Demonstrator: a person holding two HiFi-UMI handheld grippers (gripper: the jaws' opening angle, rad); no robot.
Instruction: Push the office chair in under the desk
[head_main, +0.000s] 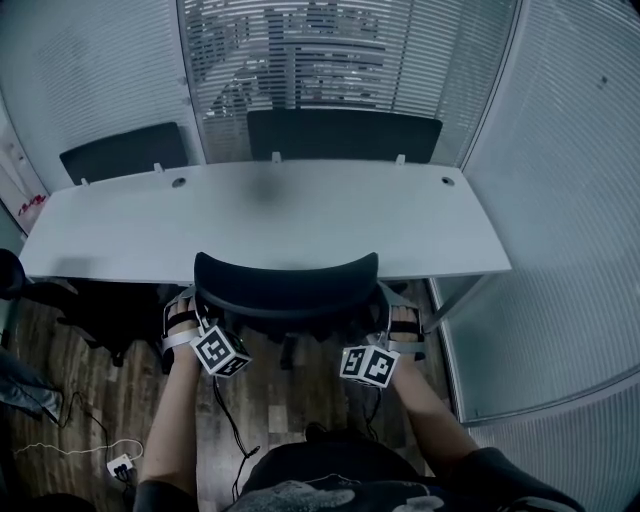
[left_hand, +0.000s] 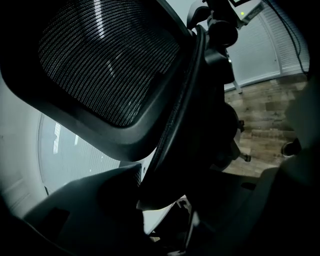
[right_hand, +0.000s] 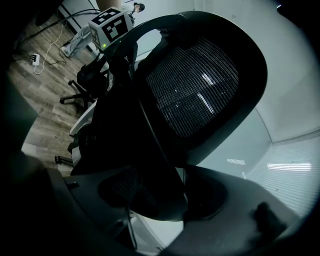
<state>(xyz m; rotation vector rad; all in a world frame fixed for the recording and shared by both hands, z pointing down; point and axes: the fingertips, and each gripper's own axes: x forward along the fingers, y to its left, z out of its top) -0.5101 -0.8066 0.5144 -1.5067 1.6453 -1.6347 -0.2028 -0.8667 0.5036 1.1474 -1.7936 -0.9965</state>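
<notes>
The black mesh office chair's backrest (head_main: 285, 283) stands at the near edge of the white desk (head_main: 260, 222), its seat largely under the desktop. My left gripper (head_main: 184, 322) grips the backrest's left side and my right gripper (head_main: 402, 326) its right side. In the left gripper view the backrest's dark frame edge (left_hand: 172, 125) runs down between the jaws of the left gripper (left_hand: 160, 195), which close on it. In the right gripper view the mesh back (right_hand: 195, 90) rises above the right gripper (right_hand: 165, 200), whose jaws clasp the frame's rim.
Two dark chairs (head_main: 125, 150) (head_main: 345, 132) stand beyond the desk against glass walls with blinds. Another dark chair (head_main: 90, 310) sits under the desk's left end. A desk leg (head_main: 455, 300) stands at the right. A power strip (head_main: 120, 465) and cables lie on the wooden floor.
</notes>
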